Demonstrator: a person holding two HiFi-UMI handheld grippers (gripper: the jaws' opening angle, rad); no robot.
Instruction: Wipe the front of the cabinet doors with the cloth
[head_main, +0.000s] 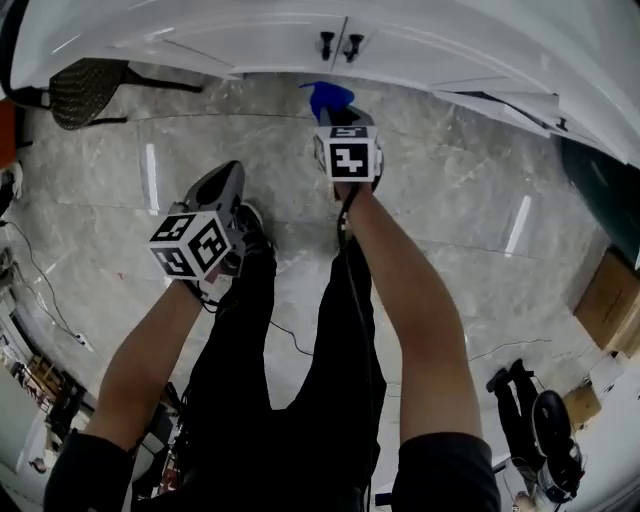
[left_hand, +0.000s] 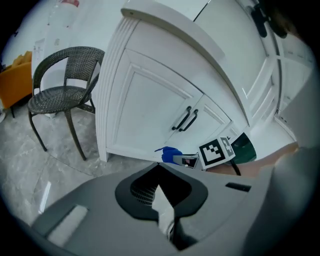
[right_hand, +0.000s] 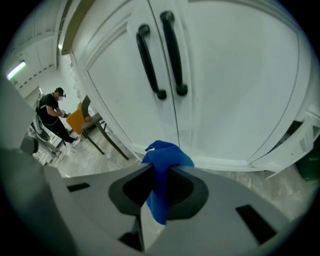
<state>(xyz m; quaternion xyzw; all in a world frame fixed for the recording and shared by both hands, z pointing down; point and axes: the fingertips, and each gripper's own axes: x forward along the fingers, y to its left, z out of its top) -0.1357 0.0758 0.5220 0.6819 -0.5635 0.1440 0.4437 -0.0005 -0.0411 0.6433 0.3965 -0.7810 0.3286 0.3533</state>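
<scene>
Blue cloth (right_hand: 165, 155) pinched in right gripper (right_hand: 161, 170), doors (right_hand: 235, 80) at 12 o'clock; left gripper (left_hand: 159, 167) pressed together, empty; handles (right_hand: 172, 55) may snag cloth, pulling it free

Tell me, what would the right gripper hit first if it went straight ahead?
The right gripper would probably meet the cabinet doors, below the handles, its pinched cloth touching first.
</scene>
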